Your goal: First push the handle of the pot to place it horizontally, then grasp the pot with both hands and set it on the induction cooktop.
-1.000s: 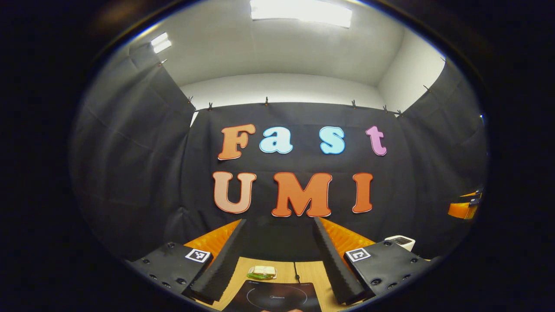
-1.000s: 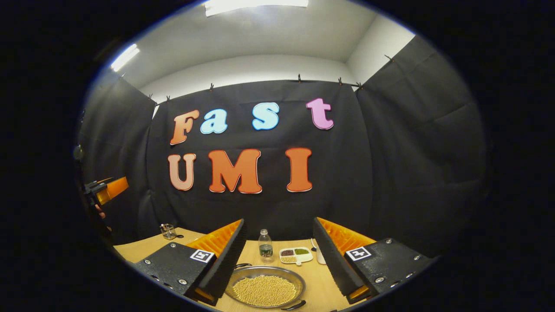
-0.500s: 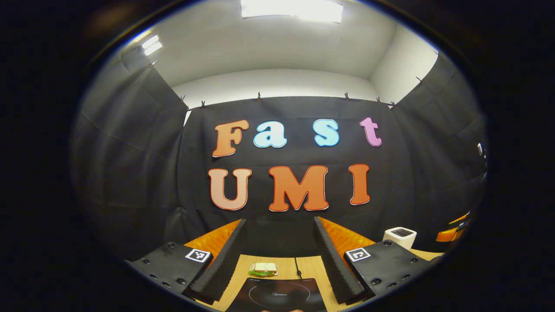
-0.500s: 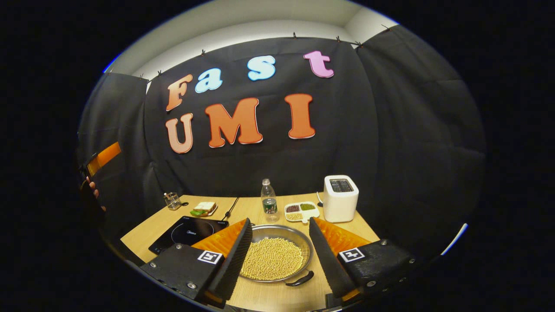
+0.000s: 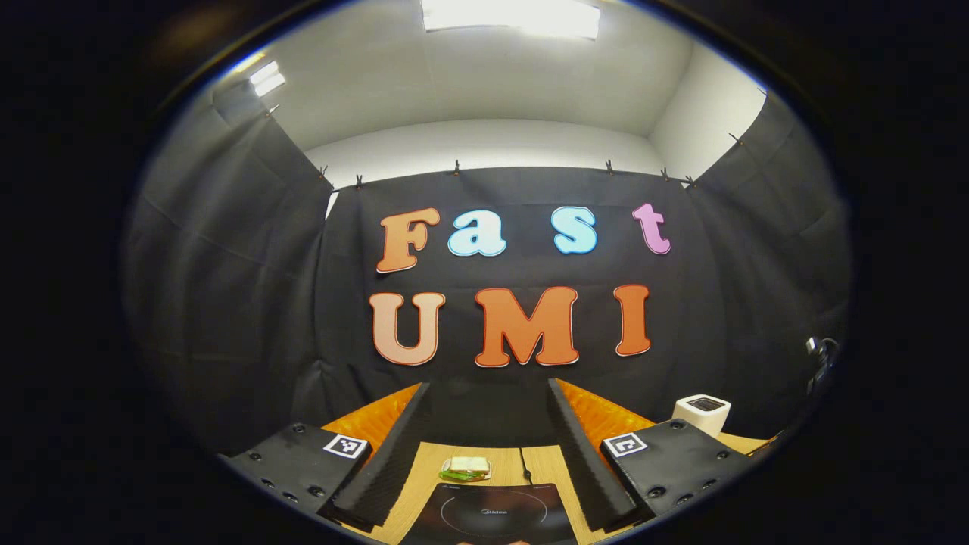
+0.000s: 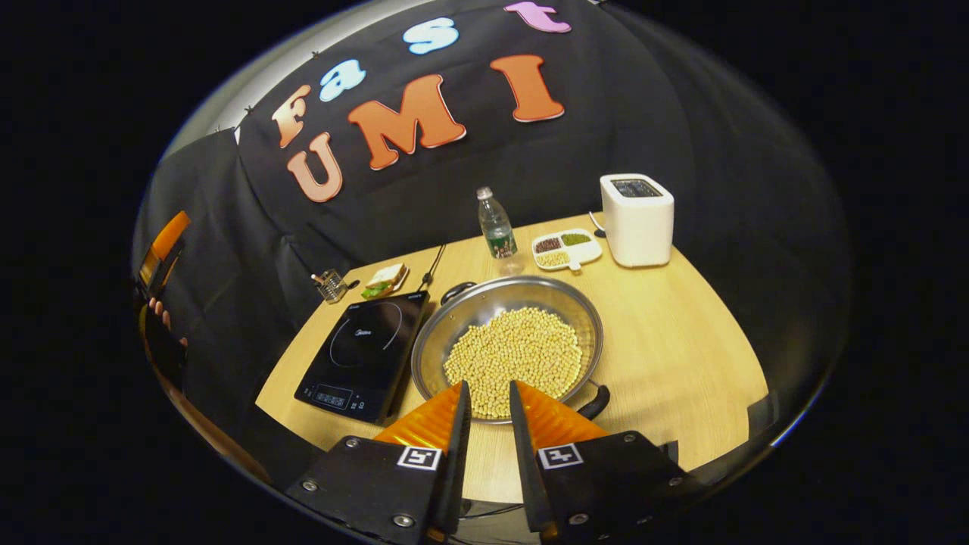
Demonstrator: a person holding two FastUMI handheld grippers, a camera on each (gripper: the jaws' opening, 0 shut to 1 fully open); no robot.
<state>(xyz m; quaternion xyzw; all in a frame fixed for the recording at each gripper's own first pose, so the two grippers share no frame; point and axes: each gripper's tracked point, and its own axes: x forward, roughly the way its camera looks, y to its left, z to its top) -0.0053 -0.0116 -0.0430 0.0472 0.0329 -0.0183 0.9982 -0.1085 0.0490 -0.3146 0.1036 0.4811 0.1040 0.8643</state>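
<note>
Non-task items on the wooden table (image 6: pixel 681 333): white toaster (image 6: pixel 637 219) at the far right, divided snack tray (image 6: pixel 566 250) just beside it holding dark, green and pale fillings. Clear water bottle (image 6: pixel 496 229) upright next to the tray. Sandwich on a small plate (image 6: pixel 385 279) toward the far left, small glass holder (image 6: pixel 330 285) beyond it near the wall. Black cord (image 6: pixel 435 261) runs back past the sandwich.

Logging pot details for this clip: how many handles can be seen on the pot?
2. One dark handle sits at the far rim of the pot, toward the cooktop; the other handle is at the near rim, beside the right gripper.
</note>
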